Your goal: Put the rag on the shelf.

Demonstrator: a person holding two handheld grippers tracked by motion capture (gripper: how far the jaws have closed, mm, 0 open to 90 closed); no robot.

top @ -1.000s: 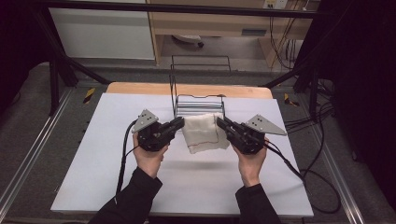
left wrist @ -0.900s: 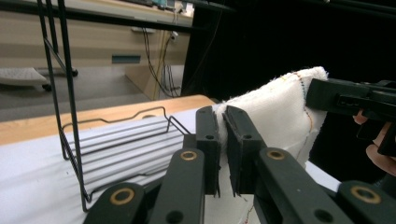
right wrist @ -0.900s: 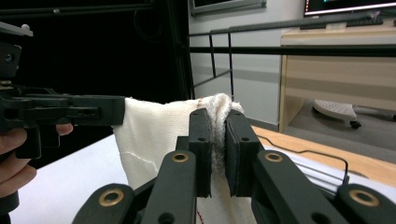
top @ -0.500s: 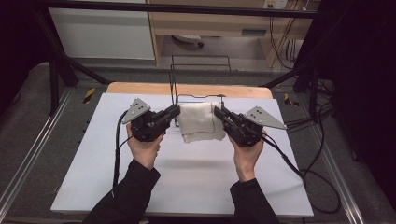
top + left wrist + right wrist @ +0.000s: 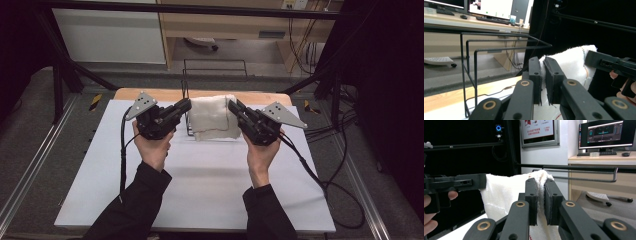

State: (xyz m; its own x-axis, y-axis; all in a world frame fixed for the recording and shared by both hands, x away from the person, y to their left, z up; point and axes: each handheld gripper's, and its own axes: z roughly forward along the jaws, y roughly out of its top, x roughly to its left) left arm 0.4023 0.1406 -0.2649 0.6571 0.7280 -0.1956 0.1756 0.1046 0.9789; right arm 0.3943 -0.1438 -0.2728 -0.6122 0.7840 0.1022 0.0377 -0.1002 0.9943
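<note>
A folded white towel [image 5: 214, 117] hangs in the air above the far part of the table, stretched between both grippers. My left gripper [image 5: 186, 106] is shut on the towel's left edge; in the left gripper view its jaws pinch the cloth [image 5: 569, 66]. My right gripper [image 5: 234, 108] is shut on the right edge, and the right gripper view has the towel [image 5: 506, 192] pressed between its jaws. A black wire rack [image 5: 214, 76] stands just behind the towel at the table's far edge.
The white table top [image 5: 200, 185] spreads out toward the person's side. Its wooden far edge [image 5: 150, 94] carries the wire rack [image 5: 474, 57]. Cables [image 5: 320, 175] trail off the right side. Desks with monitors stand beyond the table.
Both grippers have lifted the towel and carried it away from the person toward the wire rack. The towel has left the table and hangs between them.
</note>
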